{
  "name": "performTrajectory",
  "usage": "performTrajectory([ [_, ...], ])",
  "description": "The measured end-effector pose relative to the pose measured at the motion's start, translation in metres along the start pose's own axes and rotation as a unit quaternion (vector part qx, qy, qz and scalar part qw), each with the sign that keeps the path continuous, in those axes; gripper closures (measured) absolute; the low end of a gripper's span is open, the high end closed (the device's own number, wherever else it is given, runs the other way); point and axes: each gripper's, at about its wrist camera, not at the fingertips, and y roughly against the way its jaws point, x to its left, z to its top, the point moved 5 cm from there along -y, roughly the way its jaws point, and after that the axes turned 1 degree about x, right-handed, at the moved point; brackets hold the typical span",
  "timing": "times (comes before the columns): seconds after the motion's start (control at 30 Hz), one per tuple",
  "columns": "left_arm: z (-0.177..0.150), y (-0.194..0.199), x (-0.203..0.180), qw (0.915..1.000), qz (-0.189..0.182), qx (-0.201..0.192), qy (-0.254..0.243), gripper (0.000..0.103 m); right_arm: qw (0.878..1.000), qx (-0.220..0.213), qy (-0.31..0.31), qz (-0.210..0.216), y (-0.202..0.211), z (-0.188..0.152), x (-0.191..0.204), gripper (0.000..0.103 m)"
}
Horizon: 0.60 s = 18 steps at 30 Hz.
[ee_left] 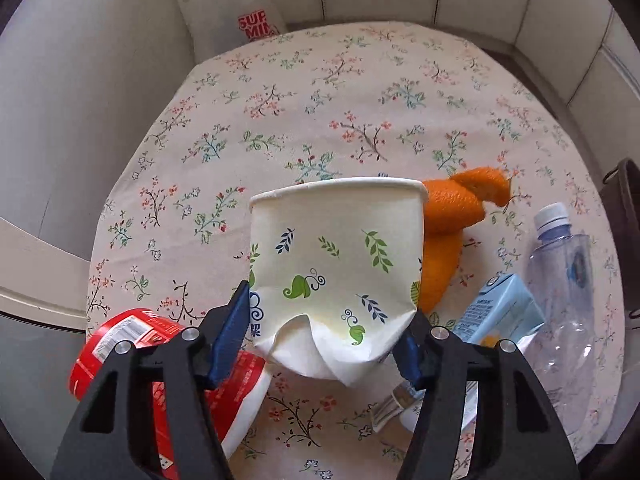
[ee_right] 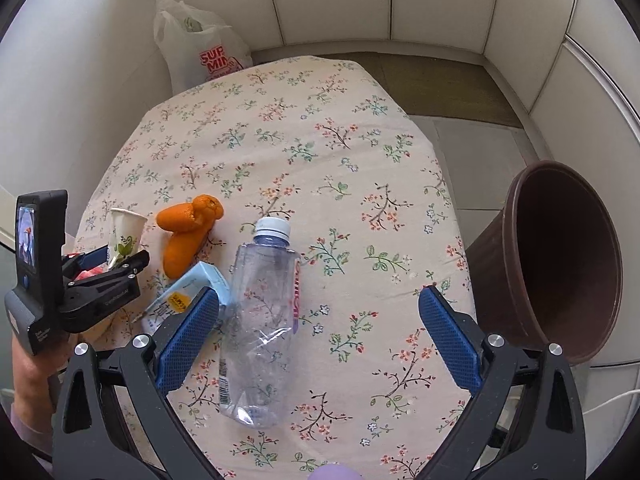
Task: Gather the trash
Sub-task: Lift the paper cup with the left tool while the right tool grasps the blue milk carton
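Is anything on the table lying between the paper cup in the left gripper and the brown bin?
Yes. The orange peel, blue carton and plastic bottle lie between the paper cup, clamped in the left gripper, and the brown bin beside the table. Lifted, the cup should clear them.

Soft daylight fills both pictures. Shadows are faint. Edges bend round and go dark. Everything looks sharp.

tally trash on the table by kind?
Crushed leaf-print paper cup: 1
Red-and-white plastic tub: 1
Orange peel pieces: 1 pile
Light blue drink carton: 1
Clear plastic bottle with a white cap: 1
Total: 5
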Motion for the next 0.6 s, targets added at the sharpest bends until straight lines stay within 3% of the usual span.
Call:
performTrajectory([
  [0.2,0.013,0.068,0.008,0.9948,-0.037,-0.083,0.047,0.041,0.999,0.012,0.031,0.043,0.001,-0.008,0.033,0.007],
  [0.3,0.009,0.109,0.021,0.9856,-0.069,-0.123,0.094,0.041,0.998,0.028,0.037,0.044,-0.008,-0.014,0.046,0.007],
  [0.37,0.001,0.130,0.031,0.9779,-0.090,-0.142,0.124,0.041,0.995,0.051,0.023,0.078,-0.014,-0.019,0.053,0.007],
  [0.5,-0.006,0.154,0.047,0.9686,-0.113,-0.162,0.151,0.040,0.966,0.132,-0.049,0.218,-0.029,-0.037,0.079,0.008],
  [0.53,-0.006,0.156,0.049,0.9680,-0.111,-0.164,0.153,0.040,0.958,0.151,-0.065,0.237,-0.034,-0.043,0.088,0.009],
  [0.6,-0.007,0.159,0.052,0.9674,-0.112,-0.165,0.156,0.040,0.957,0.159,-0.085,0.227,-0.042,-0.051,0.098,0.010],
])
